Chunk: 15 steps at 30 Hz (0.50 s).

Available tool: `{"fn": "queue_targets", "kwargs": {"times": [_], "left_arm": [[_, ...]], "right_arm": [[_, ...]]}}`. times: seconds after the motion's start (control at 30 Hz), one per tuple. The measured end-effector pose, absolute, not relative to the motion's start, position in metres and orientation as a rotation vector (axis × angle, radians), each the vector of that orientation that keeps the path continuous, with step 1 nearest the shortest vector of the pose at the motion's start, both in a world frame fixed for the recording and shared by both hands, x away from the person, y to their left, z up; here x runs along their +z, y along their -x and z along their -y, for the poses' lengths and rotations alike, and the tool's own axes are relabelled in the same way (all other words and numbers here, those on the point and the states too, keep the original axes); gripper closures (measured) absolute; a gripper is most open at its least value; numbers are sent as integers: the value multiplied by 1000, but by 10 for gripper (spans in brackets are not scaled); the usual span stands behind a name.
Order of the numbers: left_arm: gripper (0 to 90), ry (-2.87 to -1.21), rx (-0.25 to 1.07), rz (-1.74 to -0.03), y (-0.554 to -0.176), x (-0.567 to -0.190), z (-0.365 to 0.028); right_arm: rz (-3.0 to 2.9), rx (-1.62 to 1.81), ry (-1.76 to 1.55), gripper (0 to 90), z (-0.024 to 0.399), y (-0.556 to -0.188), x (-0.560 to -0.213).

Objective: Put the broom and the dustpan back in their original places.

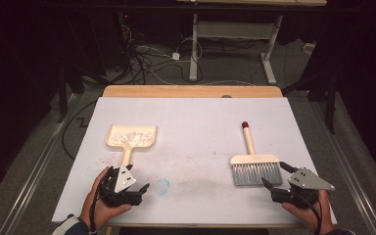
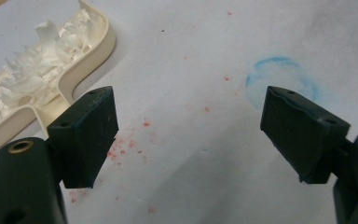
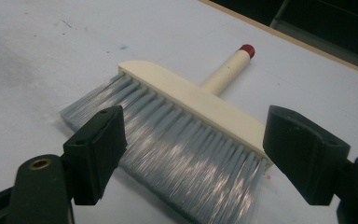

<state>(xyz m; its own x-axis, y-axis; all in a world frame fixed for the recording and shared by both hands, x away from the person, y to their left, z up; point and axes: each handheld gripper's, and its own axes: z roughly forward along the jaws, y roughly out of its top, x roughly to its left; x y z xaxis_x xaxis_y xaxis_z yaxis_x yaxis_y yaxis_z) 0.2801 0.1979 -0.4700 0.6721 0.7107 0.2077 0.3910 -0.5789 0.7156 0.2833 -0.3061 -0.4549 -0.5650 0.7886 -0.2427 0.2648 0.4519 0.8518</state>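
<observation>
Black left gripper [image 1: 136, 190] and right gripper [image 1: 273, 177] carry grey three-cornered plates, brass-ringed screws and blocky fingers [image 2: 85, 135].

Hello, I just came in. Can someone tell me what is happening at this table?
A person holds a gripper in each hand at a white table. The left gripper is open beside the handle of a dustpan that holds white scraps. The right gripper is open next to the bristles of a brush lying flat. Neither tool is gripped. The table shows red specks and a blue ring mark.
</observation>
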Motion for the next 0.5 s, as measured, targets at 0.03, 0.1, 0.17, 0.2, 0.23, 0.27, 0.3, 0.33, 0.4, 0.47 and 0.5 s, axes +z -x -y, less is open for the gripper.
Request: {"fn": "queue_targets", "kwargs": {"times": [0.03,0.1,0.17,0.2,0.23,0.27,0.3,0.33,0.4,0.47,0.5], "left_arm": [[184,-2236,641,-849,-280,-470,-198],[184,-2240,652,-835,-282,-470,-198],[184,-2237,648,-840,-282,-471,-198],[184,-2242,648,-839,-282,-471,-198],[184,-2236,646,-843,-283,-471,-198],[184,-2235,632,-857,-283,-472,-198],[184,-2236,643,-846,-284,-471,-198],[184,-2238,643,-845,-284,-472,-198],[184,-2239,639,-845,-285,-472,-197],[184,-2239,628,-857,-285,-472,-195],[184,-2239,640,-843,-286,-472,-195]], "right_arm": [[-2062,1055,-877,220,306,-283,-455],[-2064,1055,-876,220,307,-284,-455],[-2063,1055,-874,220,307,-284,-455],[-2064,1055,-872,220,307,-284,-455],[-2064,1057,-871,220,307,-284,-455],[-2063,1060,-873,220,308,-284,-455],[-2063,1061,-876,220,308,-285,-455],[-2062,1062,-881,220,308,-285,-455],[-2063,1060,-886,220,308,-285,-456],[-2066,1058,-886,220,308,-285,-456],[-2067,1058,-887,220,308,-286,-456]]}}
